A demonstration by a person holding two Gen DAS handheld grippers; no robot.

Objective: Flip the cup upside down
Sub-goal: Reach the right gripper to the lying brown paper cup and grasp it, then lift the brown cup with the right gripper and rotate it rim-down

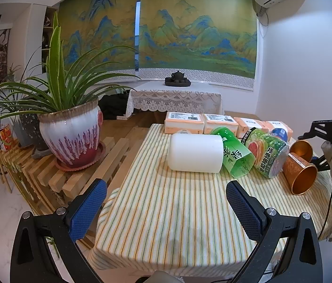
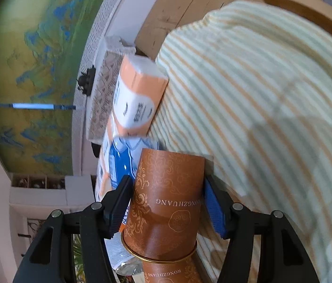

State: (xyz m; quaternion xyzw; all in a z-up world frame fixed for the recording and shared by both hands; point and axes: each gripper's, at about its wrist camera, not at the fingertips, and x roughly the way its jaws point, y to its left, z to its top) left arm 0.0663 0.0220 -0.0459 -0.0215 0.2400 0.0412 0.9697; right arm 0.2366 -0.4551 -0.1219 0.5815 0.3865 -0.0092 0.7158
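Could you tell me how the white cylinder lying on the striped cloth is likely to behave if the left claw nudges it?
The white cylinder lies on its side on the striped cloth, so it would probably roll. Its smooth, plain surface may slip against the pads. The green bottle right beside it could stop a rightward roll.

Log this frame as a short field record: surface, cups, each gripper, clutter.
surface: striped tablecloth
held cup: copper cup, between the right gripper pads, rolled sideways
second cup: lying on its side, mouth toward the camera
left gripper: open, holding nothing, above the cloth
clutter: white cylinder, green bottles, tissue packs
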